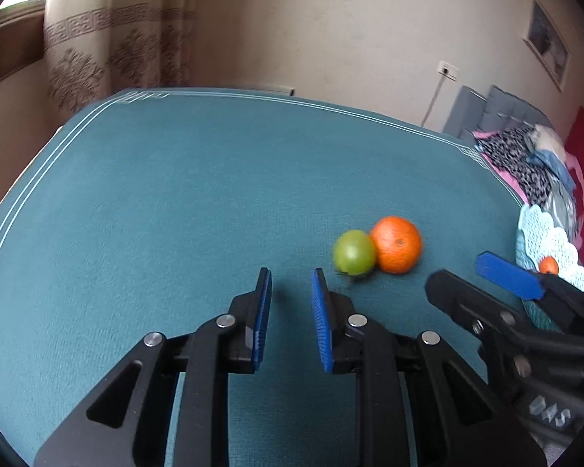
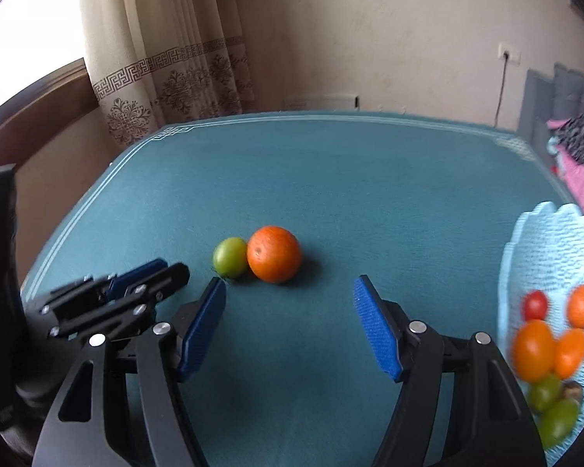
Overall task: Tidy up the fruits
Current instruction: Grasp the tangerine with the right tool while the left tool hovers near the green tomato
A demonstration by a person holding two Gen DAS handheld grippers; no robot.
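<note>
Teal cloth with a white line border covers the desk, set before a beige wall, a patterned curtain and a window. One pale lattice basket at the right edge holds about eight small fruits. One orange touches one green fruit mid-desk. Right gripper fingers spread, empty; left gripper fingers drawn close, nothing between.

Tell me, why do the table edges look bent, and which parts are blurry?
Left wrist view: the fisheye lens bows the table edge; the green fruit is smeared. Right wrist view: piled fruits in the white tray are blurred; the window glares top left.
</note>
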